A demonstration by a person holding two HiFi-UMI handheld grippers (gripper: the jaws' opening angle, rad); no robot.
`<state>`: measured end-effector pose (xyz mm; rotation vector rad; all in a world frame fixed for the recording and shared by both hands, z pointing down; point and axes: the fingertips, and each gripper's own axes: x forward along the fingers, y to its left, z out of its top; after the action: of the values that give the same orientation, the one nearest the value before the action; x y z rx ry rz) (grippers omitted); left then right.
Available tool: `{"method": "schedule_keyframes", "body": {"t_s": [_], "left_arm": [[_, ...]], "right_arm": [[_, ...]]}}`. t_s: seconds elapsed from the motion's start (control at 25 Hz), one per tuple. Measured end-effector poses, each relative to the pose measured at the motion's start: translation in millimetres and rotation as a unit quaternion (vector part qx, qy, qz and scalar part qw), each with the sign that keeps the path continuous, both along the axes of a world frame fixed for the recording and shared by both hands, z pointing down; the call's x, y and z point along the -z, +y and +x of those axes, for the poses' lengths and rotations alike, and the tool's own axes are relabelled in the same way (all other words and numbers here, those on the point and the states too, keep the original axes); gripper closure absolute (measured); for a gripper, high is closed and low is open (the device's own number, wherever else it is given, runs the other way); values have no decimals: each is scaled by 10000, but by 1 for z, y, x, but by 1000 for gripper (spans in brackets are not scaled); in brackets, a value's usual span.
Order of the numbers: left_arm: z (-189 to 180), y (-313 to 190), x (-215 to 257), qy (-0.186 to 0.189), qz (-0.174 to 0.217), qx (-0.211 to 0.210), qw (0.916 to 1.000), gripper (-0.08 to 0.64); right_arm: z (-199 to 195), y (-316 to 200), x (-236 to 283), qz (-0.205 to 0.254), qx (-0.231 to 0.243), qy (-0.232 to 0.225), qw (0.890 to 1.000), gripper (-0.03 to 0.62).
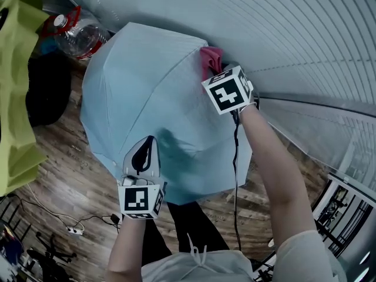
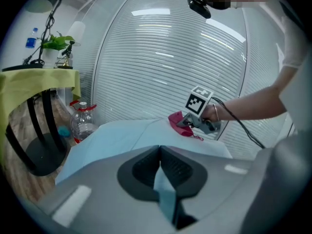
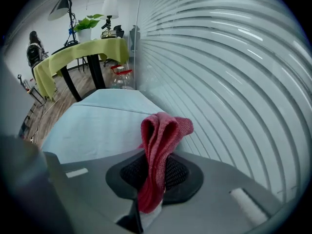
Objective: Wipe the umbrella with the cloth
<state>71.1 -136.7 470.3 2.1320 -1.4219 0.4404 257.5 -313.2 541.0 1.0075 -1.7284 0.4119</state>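
Head view looks down on the open pale-blue umbrella (image 1: 141, 81), canopy facing up. The left hand-held gripper (image 2: 159, 152) is pinched shut on a fold of fabric at the near rim, probably to keep the canopy from swinging. The right hand-held gripper (image 3: 156, 165) is clamped on the red cloth (image 3: 163, 130), which sits at the canopy's far edge, placed for wiping

Finding: no legible lettering, number or brand name in any view. The only signs are black-and-white square code markers, printed on the visible faces of the left cube (image 1: 141, 200) on the left gripper (image 2: 160, 152) and the right cube (image 1: 228, 91) on the right gripper (image 3: 155, 162). Plastic bottle (image 1: 79, 35): too blurred to read any print.
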Motion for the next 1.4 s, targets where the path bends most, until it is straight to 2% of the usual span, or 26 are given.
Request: {"method": "schedule_keyframes", "body": {"t_s": [0.28, 0.52, 0.72, 0.88, 1.2, 1.4], "left_arm": [[1, 9, 7, 6, 35, 35, 10000, 552], [-5, 28, 15, 151, -13, 176, 9997, 552], [-25, 42, 29, 180, 46, 231, 9996, 552], [-60, 55, 37, 218, 42, 368, 9991, 554], [-178, 90, 33, 113, -51, 593, 9982, 552], [-234, 127, 13, 20, -273, 611, 9978, 554]], "right_arm": [[20, -1, 18, 168, -251, 38, 9995, 535], [-8, 27, 72, 323, -128, -339, 9988, 535], [-66, 63, 106, 233, -7, -825, 9963, 537], [-123, 105, 109, 29, 152, -1019, 9947, 537], [-257, 197, 69, -680, 211, -1350, 9883, 535], [-310, 261, 19, -1208, 199, -1324, 9836, 537]]}}
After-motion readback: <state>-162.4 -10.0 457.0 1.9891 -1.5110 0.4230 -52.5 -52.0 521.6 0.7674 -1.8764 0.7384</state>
